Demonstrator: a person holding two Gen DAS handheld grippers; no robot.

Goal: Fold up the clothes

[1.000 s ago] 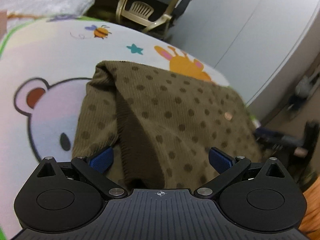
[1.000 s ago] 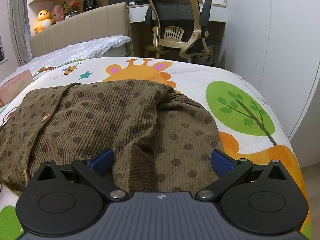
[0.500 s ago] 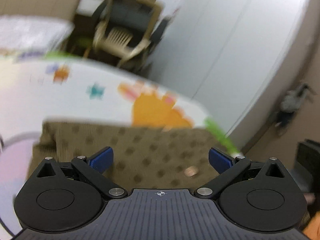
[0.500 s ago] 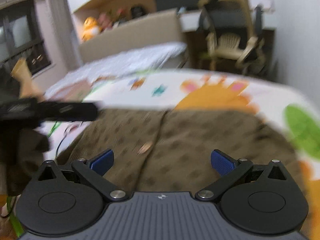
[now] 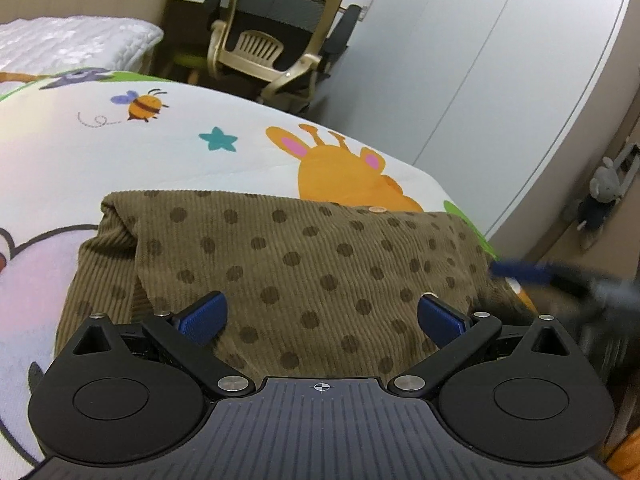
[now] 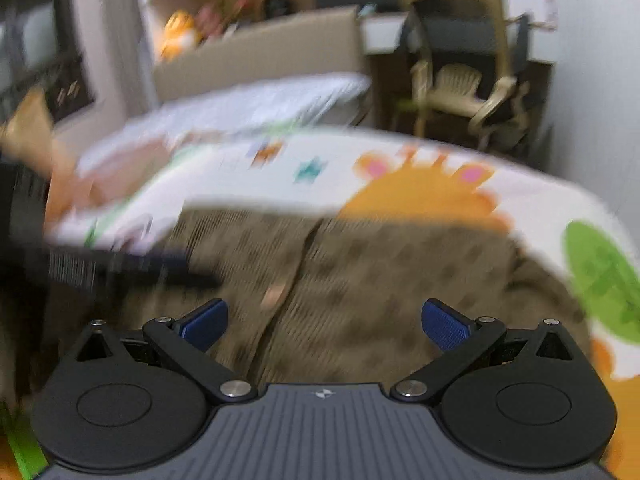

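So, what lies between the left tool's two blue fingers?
Only the brown dotted cardigan; the open left tool holds nothing, per the left wrist view.

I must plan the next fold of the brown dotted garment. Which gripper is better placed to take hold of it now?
Probably the left gripper: its view is steady, its jaws are open, and the brown garment lies between them. The right gripper is open too, but its view is blurred by motion.

1 brown dotted garment (image 5: 304,276) at frame centre, 1 cartoon-print mat (image 5: 120,152) beneath it, 1 office chair (image 5: 276,36) at top centre, 2 grippers, 1 plush toy (image 5: 602,204) at right edge.
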